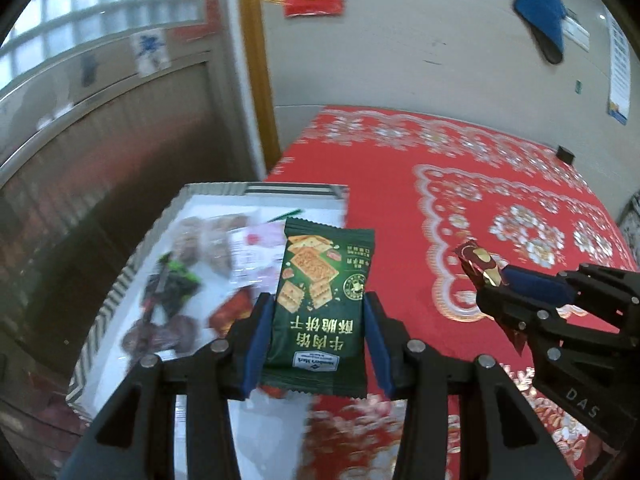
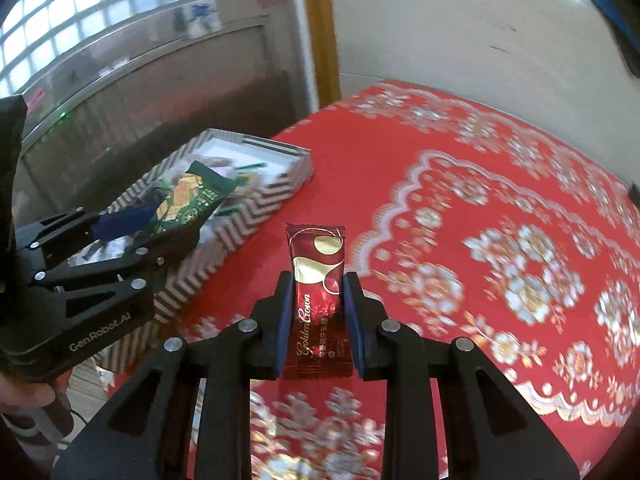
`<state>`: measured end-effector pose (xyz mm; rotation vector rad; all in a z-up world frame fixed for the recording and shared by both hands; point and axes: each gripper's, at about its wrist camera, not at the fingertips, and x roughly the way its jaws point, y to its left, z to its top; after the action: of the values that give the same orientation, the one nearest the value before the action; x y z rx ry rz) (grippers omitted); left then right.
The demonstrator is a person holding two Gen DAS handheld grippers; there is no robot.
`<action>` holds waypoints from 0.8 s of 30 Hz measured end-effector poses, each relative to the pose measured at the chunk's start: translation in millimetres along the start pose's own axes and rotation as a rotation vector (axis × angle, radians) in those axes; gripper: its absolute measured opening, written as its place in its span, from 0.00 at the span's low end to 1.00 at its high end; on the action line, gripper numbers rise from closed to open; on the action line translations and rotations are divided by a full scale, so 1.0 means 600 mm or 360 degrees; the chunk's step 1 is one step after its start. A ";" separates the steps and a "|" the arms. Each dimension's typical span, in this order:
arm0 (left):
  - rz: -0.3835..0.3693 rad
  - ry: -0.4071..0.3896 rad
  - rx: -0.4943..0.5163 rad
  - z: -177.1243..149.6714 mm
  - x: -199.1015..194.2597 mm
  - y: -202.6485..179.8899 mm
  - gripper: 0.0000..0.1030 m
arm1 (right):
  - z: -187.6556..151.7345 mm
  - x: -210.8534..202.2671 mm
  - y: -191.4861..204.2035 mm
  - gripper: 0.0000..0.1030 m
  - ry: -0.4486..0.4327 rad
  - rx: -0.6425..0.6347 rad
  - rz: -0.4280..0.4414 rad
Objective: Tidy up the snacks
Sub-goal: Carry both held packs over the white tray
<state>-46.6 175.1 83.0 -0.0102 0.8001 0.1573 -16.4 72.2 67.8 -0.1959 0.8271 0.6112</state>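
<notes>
A green cracker packet (image 1: 322, 304) stands upright between the blue pads of my left gripper (image 1: 316, 312), which is shut on it above the near corner of a chevron-patterned box (image 1: 120, 280). Seen from the right wrist, that packet (image 2: 188, 200) hangs over the same box (image 2: 248, 208). My right gripper (image 2: 318, 296) is shut on a dark red Golden Crown candy bar (image 2: 318, 300) over the red tablecloth (image 2: 480, 220). The left wrist view shows the right gripper (image 1: 486, 280) with the bar (image 1: 478, 258) sticking out of it.
Several wrapped snacks (image 1: 180, 280) lie inside the white-lined box at the table's left edge. A small black object (image 1: 565, 155) sits at the far right of the cloth. A wooden door frame (image 1: 256, 80) and a grey wall rise behind the table.
</notes>
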 end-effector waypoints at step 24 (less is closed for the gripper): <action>0.0210 0.0046 -0.0271 -0.061 0.002 0.179 0.46 | 0.076 0.088 0.189 0.23 0.0062 -0.0311 0.0176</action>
<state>-87.1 279.0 61.9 -0.1208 0.8148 0.3505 -26.1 204.7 67.3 -0.3426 0.8197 0.7954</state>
